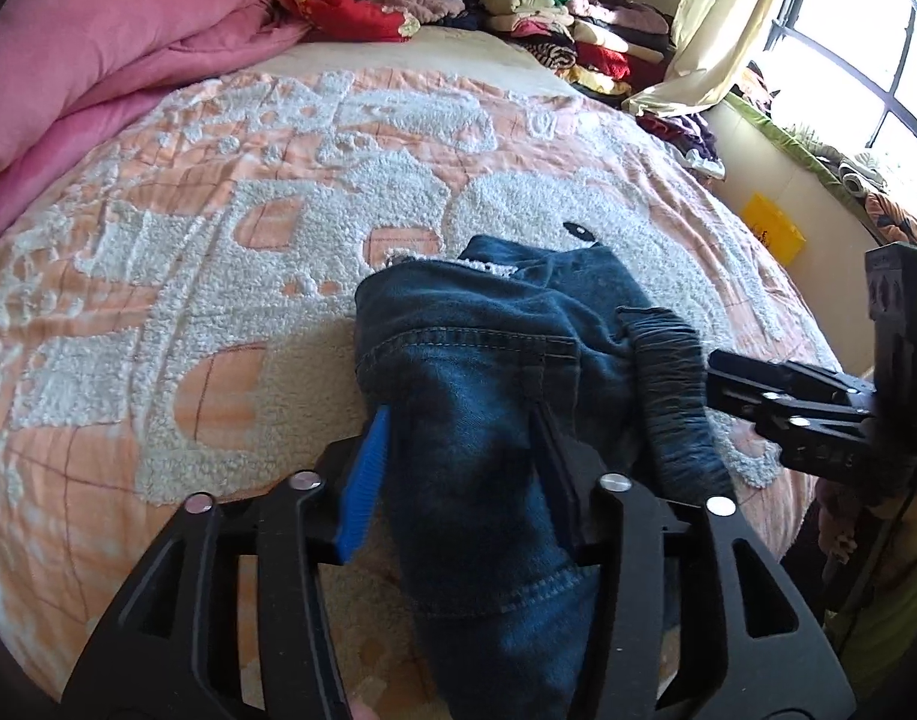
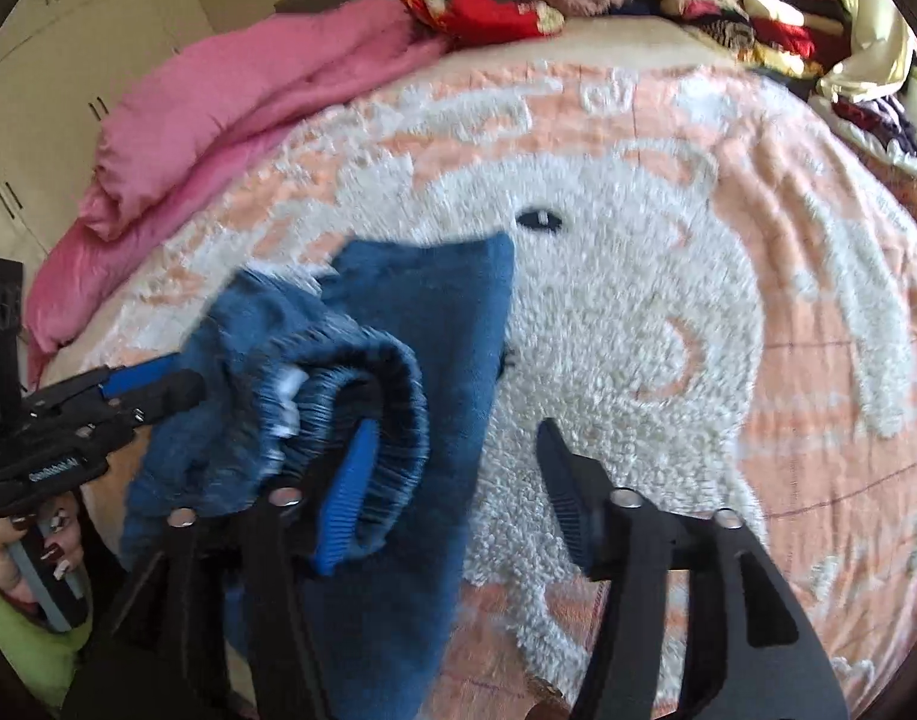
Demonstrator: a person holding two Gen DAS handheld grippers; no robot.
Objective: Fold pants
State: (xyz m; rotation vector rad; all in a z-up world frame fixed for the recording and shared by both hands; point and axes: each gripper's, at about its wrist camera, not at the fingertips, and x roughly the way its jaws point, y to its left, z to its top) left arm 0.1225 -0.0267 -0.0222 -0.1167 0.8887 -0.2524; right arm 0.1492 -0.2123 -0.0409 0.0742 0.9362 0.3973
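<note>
A pair of dark blue denim pants [image 1: 488,372] lies bunched on the bed. My left gripper [image 1: 458,438] has its fingers on either side of a thick fold of them, gripping it. In the right wrist view the pants [image 2: 422,312] hang from the left gripper [image 2: 158,387] at the left. My right gripper [image 2: 452,450] is open. Its left pad touches the ribbed elastic waistband [image 2: 362,384]; its right finger stands over bare blanket. In the left wrist view the right gripper [image 1: 716,372] reaches the waistband [image 1: 668,384] from the right.
The bed carries a peach and white fleecy blanket [image 1: 218,240]. A pink duvet [image 1: 98,60] lies along the left side. Stacks of folded clothes [image 1: 566,18] sit at the far corner. A window and curtain [image 1: 728,18] are at the right.
</note>
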